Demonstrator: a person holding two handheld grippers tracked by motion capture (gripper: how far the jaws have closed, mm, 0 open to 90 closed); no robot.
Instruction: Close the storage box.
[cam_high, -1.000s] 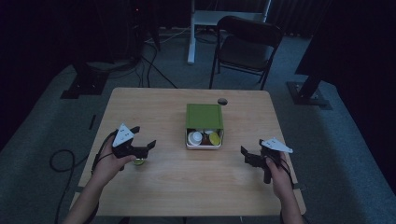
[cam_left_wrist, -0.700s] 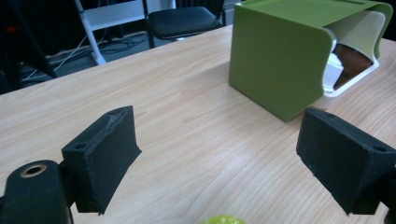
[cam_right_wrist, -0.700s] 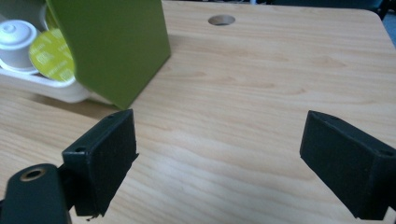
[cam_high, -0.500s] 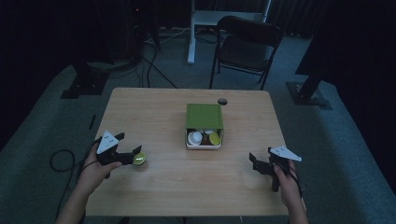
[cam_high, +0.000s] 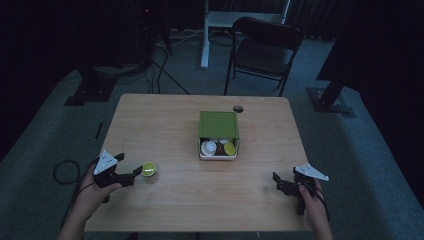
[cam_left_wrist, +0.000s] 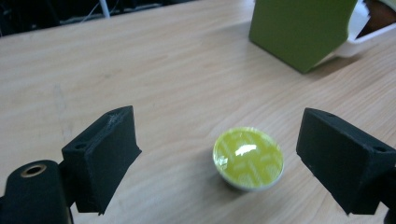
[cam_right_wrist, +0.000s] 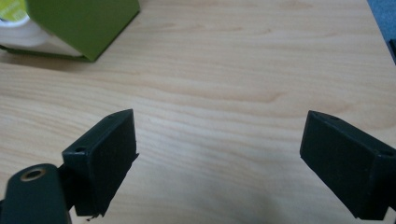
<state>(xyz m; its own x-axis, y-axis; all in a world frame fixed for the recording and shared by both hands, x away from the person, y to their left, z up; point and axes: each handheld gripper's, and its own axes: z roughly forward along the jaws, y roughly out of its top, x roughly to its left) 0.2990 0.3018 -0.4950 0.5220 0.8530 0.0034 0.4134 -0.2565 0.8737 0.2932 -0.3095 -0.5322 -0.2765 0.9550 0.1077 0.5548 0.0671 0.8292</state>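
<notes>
1. Left gripper (cam_high: 134, 174) sat low at the near left of the counter (cam_high: 165, 125) with its jaws spread wide, gripping nothing; in the left gripper view (cam_left_wrist: 219, 158) the yellow-green capsule (cam_left_wrist: 248, 157) stood between the two black pads without touching either, nearer the right-hand pad.
2. That capsule (cam_high: 148, 169) rested foil-side up on the bare wood, just ahead of the jaw tips and well apart from the box. Standing on its narrower base, it offered its round wall to a pinch from both sides, which is probably why the gripper was lined up level with it.
3. Right gripper (cam_high: 278, 183) hung at the near right edge of the counter, also open and empty; its own view (cam_right_wrist: 217, 158) showed plain wood grain between the pads. It was likely parked there to stay out of the way.
4. The green box (cam_high: 218, 125) stood mid-counter with its lid over the back part and its white tray (cam_high: 218, 156) open toward the person, so the capsules inside (cam_high: 230, 148) could be reached from the front. A corner of the box showed in the left gripper view (cam_left_wrist: 299, 32).
5. A small dark round object (cam_high: 238, 108) lay behind the box; what it was could not be told.
6. Judging from the layout, the work concerned moving capsules between box and counter; which way could not be read from this moment.
</notes>
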